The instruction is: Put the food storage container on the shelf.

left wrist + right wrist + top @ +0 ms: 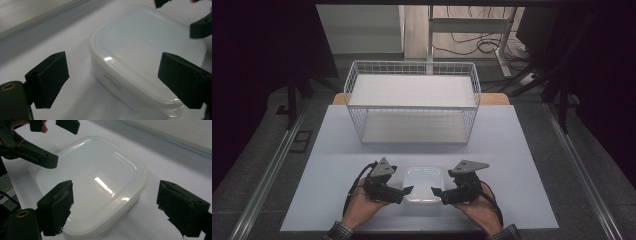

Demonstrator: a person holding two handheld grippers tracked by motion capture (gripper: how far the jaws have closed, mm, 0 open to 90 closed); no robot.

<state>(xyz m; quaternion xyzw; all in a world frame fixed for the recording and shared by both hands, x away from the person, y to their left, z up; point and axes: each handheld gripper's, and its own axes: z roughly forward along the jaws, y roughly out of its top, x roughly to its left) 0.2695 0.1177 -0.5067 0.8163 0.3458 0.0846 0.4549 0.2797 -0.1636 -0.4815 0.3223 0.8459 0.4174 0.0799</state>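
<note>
A white, translucent plastic box with its lid on point(423, 185) point(140, 50) point(95, 182) lies on the pale table near the front edge. My left gripper point(402, 184) point(113, 72) is at the box's left side, open, its jaws spread wider than the box's near corner. At the right side my right gripper point(443, 185) point(120, 202) is also open, with the box between and just beyond its jaws. No jaw visibly presses the box. Each gripper view also shows the other gripper across the lid: the right gripper point(201, 25), the left gripper point(37, 156).
A white wire basket rack point(412, 107) with two levels stands behind the box at mid-table. The pale table top point(512, 165) has free room to both sides. Metal rails point(272, 165) run along the table's left and right edges.
</note>
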